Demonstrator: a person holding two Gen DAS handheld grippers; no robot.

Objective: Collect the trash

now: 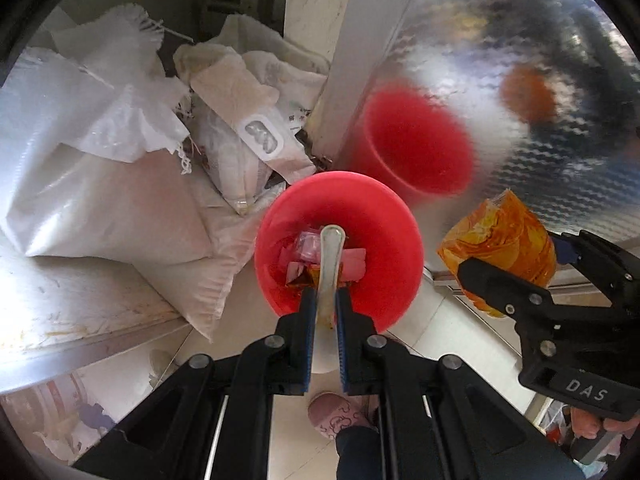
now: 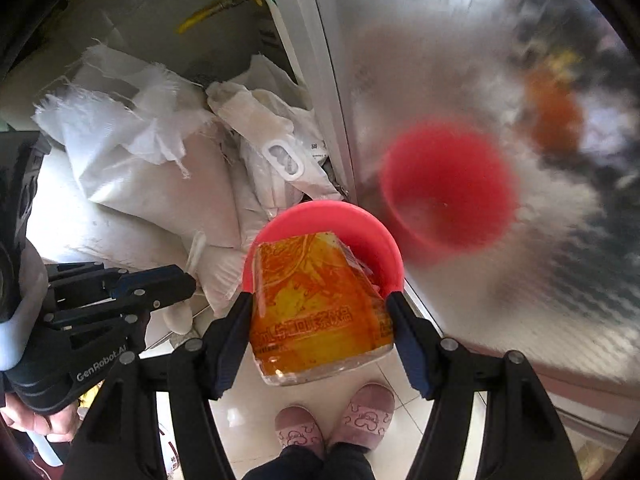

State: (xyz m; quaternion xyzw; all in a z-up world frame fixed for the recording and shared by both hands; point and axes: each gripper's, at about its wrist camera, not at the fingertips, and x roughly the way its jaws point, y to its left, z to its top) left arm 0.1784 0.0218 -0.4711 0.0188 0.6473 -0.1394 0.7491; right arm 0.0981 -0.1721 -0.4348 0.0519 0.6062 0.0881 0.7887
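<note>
The orange drink wrapper (image 2: 320, 308), a crumpled, glossy plastic label, is grasped across its width by the right gripper (image 2: 320, 312), jaws clenched on both sides. It hangs above the near rim of the red bin (image 2: 360, 220), partly over the opening, not yet inside.

The red bin is the reference for all else. Inside it lie pink and orange scraps (image 1: 308, 256). Directly above its opening, the left gripper (image 1: 324, 312) has its jaws clenched on the handle of a pale spoon-like utensil (image 1: 330, 264), whose far end reaches into the bin among the scraps. Behind and to the left of the bin, white sacks (image 1: 120, 184) are piled against a white post (image 1: 344, 80). To the right of the bin stands a reflective metal panel (image 1: 520, 40) carrying the bin's blurred red reflection. Below the bin, tiled floor and the person's pink slippers (image 2: 336, 420).

Risks, as judged:
- Released here, the wrapper may catch the near rim and slide to the floor, being light and slick.
- The utensil occupies the opening; the wrapper could snag on it.
- The bin appears light; a knock from either gripper could tip it.
</note>
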